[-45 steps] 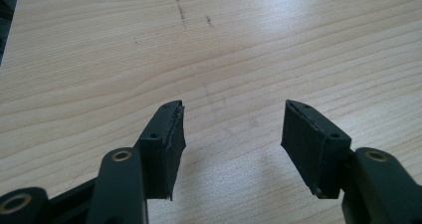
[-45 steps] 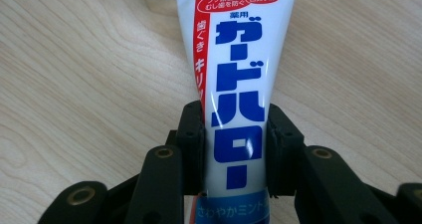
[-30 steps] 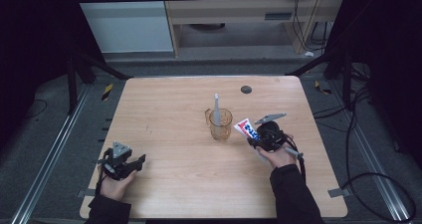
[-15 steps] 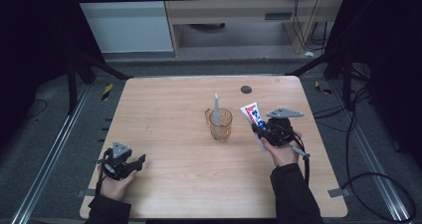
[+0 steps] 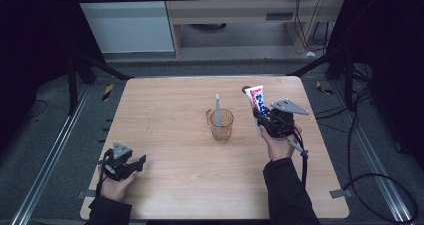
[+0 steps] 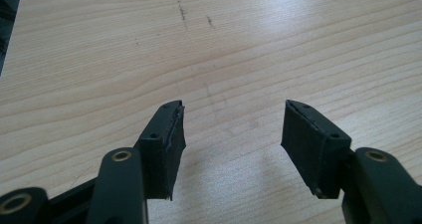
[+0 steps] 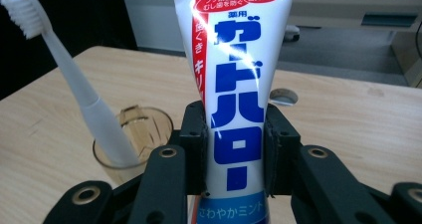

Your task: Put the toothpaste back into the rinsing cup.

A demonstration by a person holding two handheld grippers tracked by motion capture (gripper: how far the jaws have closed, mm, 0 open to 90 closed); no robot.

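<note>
Far left, near the table's [image 5: 170, 105] front edge: left gripper [image 6: 231, 137] low over bare wood, jaws spread wide, nothing between. Centre: amber cup [image 5: 221, 125] with a white toothbrush [image 7: 74, 84] standing inside. Right of that: right gripper [image 7: 234, 149] raised, pinching a toothpaste tube [image 7: 234, 79] upright, crimped end up.
</note>
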